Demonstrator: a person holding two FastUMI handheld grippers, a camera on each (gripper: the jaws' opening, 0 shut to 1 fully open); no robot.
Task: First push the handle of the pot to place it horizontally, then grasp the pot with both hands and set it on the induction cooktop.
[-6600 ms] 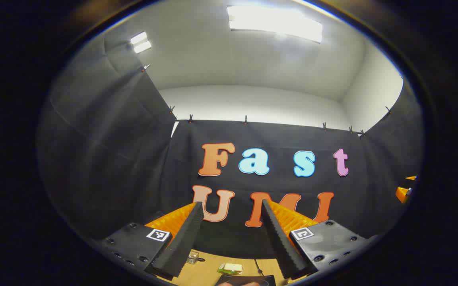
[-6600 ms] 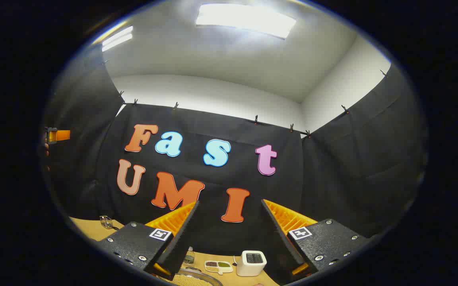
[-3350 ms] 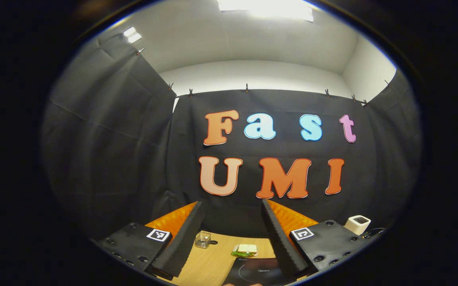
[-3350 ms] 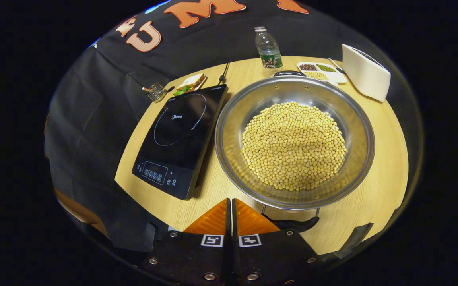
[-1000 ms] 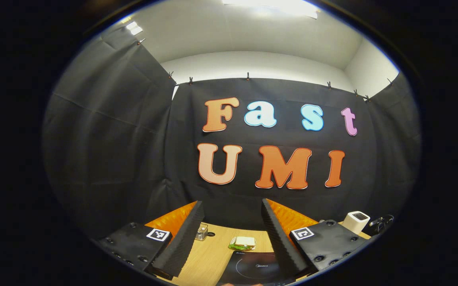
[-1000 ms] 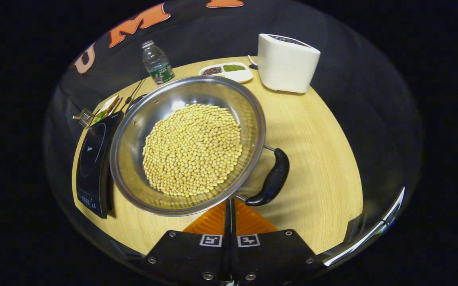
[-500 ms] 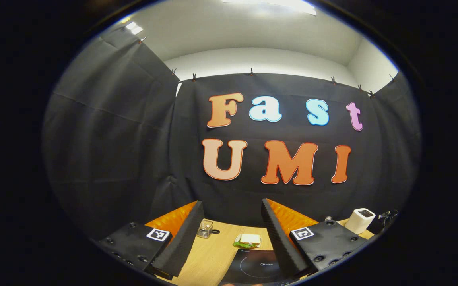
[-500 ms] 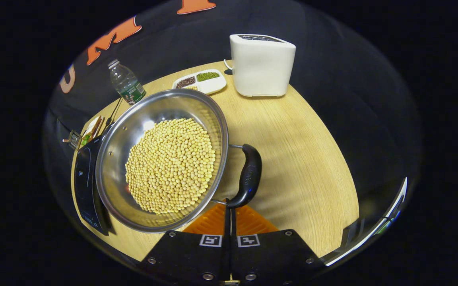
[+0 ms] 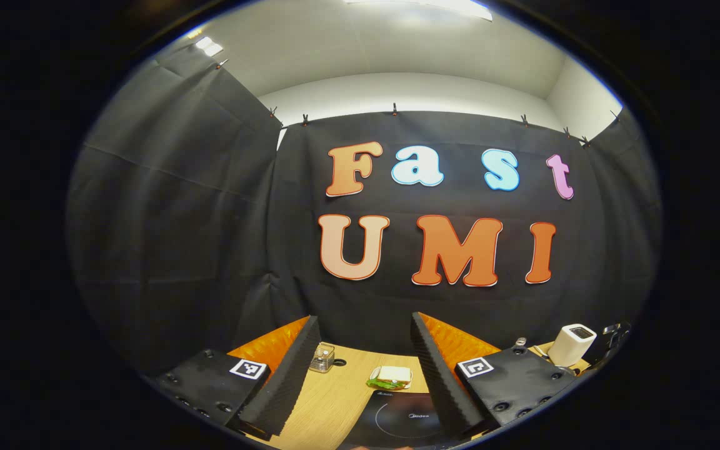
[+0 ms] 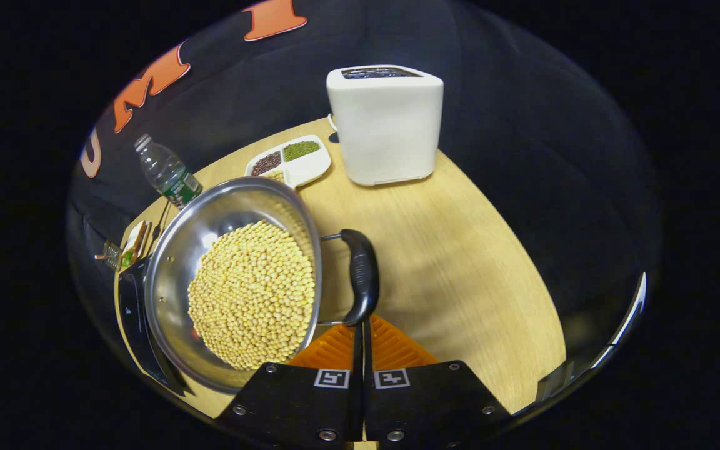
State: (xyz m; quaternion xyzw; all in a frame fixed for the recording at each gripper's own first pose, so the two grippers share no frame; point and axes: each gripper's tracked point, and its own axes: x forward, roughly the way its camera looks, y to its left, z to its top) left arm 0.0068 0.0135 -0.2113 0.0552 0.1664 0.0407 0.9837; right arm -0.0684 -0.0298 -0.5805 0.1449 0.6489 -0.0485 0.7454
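Now, in the left gripper view, the left gripper (image 9: 360,350) is held level above the wooden table (image 9: 335,400), its two foam-lined fingers spread wide apart with nothing between them. Beyond the fingers, the black induction cooktop (image 9: 407,422) is seen at the bottom edge, and a sandwich on a small plate (image 9: 390,377) lies just behind it. A small clear container (image 9: 322,358) is set farther left, and a white toaster (image 9: 572,344) is glimpsed at the far right.

Over in the right gripper view, the right gripper (image 10: 360,331) is clenched tight, its orange fingers pressed flat together with nothing caught between them. Their tips are laid against the lower end of the pot's black handle (image 10: 362,275). The steel pot (image 10: 179,262), filled with yellow soybeans (image 10: 250,294), is seen resting on the table just beside the cooktop's edge, not on it. Behind the pot, a water bottle (image 10: 166,170), a divided dish of beans (image 10: 291,159) and the toaster are lined up along the table's far side.
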